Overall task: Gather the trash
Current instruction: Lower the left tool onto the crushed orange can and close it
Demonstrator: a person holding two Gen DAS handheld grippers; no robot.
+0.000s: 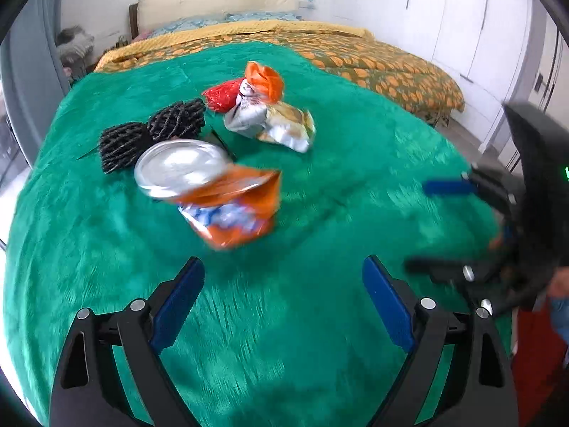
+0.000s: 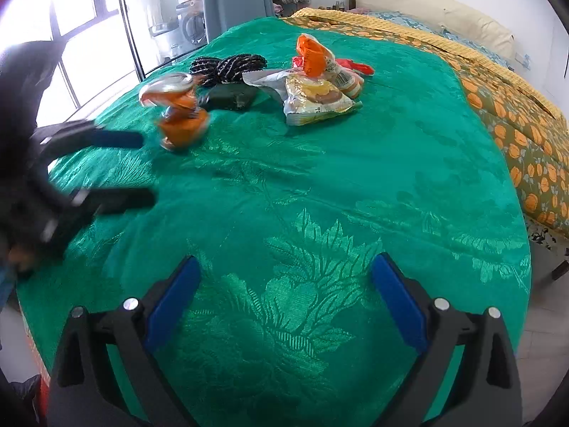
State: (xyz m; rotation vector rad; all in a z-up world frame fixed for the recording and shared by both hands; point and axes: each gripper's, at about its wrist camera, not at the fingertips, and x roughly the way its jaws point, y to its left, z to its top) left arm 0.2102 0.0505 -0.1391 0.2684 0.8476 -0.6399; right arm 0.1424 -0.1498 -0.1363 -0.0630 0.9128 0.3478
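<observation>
A crushed orange drink can (image 1: 213, 192) (image 2: 179, 114) stands blurred on the green blanket (image 1: 313, 338), silver top tilted up. My left gripper (image 1: 282, 261) (image 2: 144, 168) is open, its fingertips short of the can and nothing between them. Beyond the can lies a heap of snack wrappers (image 1: 274, 124) (image 2: 316, 98), with an orange wrapper (image 1: 265, 78) and a red wrapper (image 1: 222, 96) on it. My right gripper (image 2: 285, 259) (image 1: 418, 226) hangs open over bare blanket, well to the right of the can.
Two black mesh bundles (image 1: 153, 135) (image 2: 227, 64) lie behind the can, with a dark green flat object (image 2: 231, 98) beside them. An orange-patterned bedcover (image 1: 391, 67) covers the far side of the bed. A window (image 2: 71, 35) is on the left and cupboards (image 1: 462, 17) on the right.
</observation>
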